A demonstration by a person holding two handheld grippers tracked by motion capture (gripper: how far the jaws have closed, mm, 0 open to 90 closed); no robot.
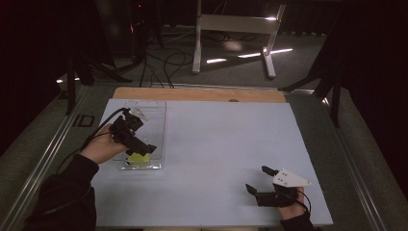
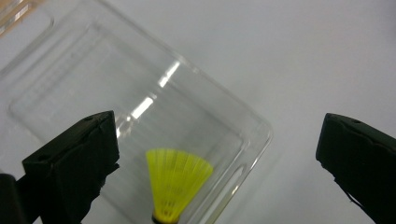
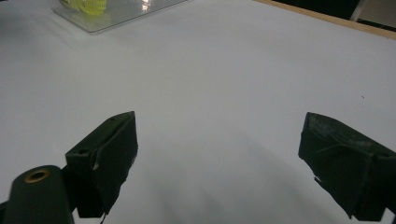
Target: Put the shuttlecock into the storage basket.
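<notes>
A clear plastic tray (image 1: 155,120) lies on the left part of the white table sheet. A yellow shuttlecock (image 1: 137,158) rests in its near end, also seen as a yellow feathered cone (image 2: 176,182) in the tray (image 2: 70,88). My left gripper (image 1: 140,146) hovers over that near end, open, its jaws wide apart around nothing (image 2: 217,158). My right gripper (image 1: 260,180) is open near the front right of the sheet, jaws spread above bare surface (image 3: 217,158). The tray (image 3: 121,14) and shuttlecock (image 3: 88,5) sit far off in the right gripper view.
A white sheet (image 1: 216,144) covers the table, with a wooden edge (image 1: 202,94) at the back. Metal rails run along both table sides. A white stand (image 1: 235,33) and cables lie on the floor beyond.
</notes>
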